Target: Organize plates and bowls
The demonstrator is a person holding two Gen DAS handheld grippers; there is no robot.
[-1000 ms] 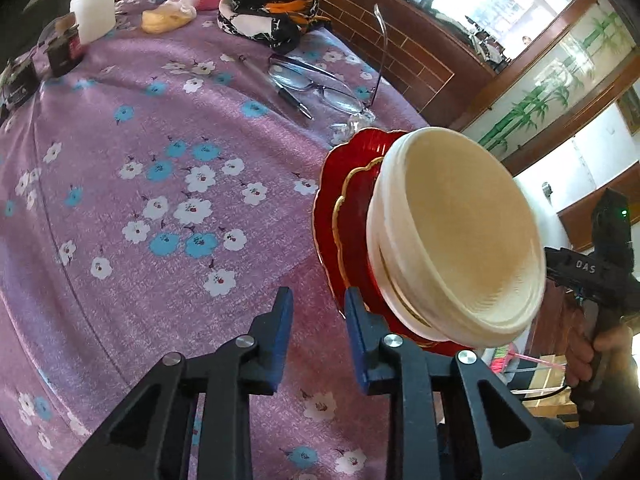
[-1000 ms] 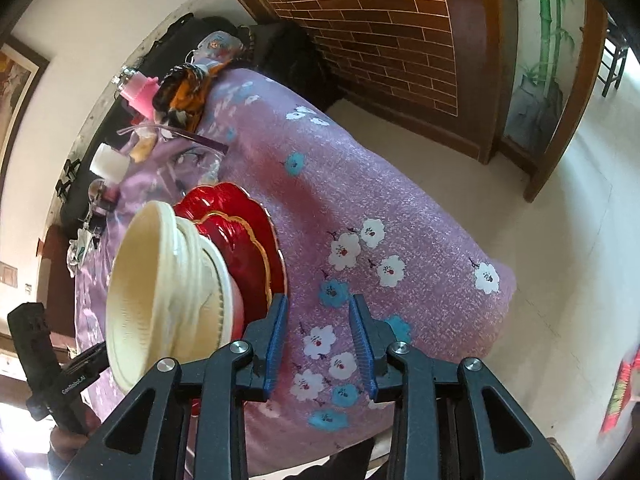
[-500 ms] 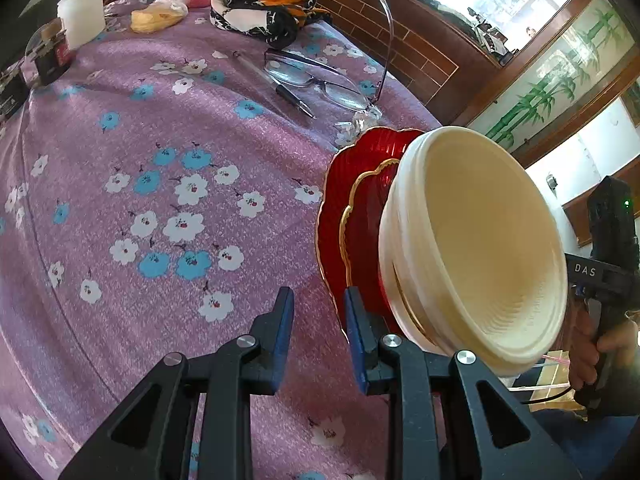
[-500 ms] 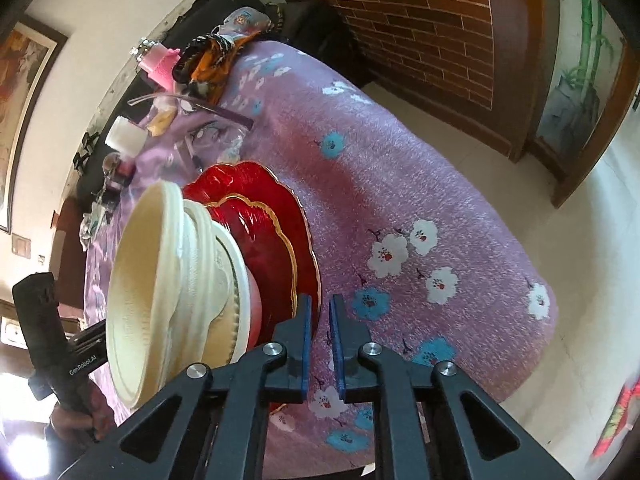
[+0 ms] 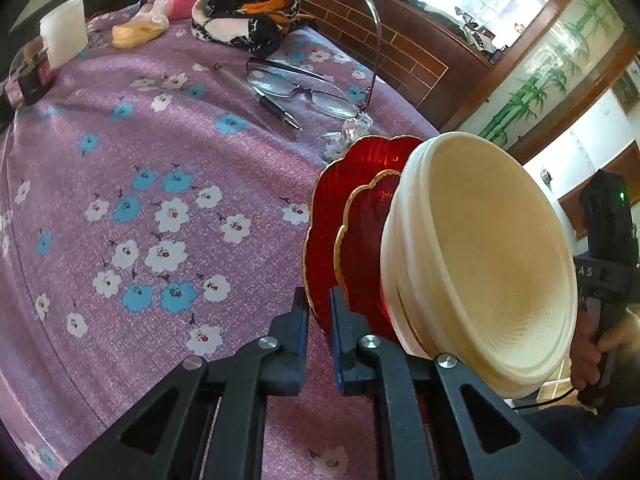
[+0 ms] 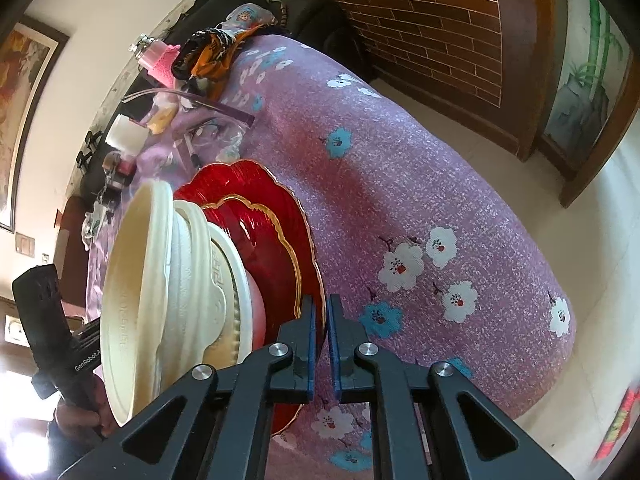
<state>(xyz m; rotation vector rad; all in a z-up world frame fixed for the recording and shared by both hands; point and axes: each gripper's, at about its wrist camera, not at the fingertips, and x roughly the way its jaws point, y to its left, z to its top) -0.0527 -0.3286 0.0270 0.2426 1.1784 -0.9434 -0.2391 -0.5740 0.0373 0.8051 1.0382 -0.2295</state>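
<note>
Pinching the big scalloped red glass plate [image 5: 326, 216] rim w/ both left gripper [image 5: 319, 316] & right gripper [image 6: 320, 322], you're carrying a heavy, slippery, breakable stack incl. cream plastic bowls [image 5: 480, 248], so keep opposite-edge holds level.

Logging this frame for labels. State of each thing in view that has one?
left gripper: shut on large red plate rim
right gripper: shut on the same rim
large red plate: bottom of stack
small red plate: on large plate
cream bowls: nested, on top
eyeglasses: unfolded, on tablecloth

Two close wrist views from opposite sides (both fisheye), sharing the stacked dishes [image 5: 460, 256] [image 6: 192, 280].
</note>
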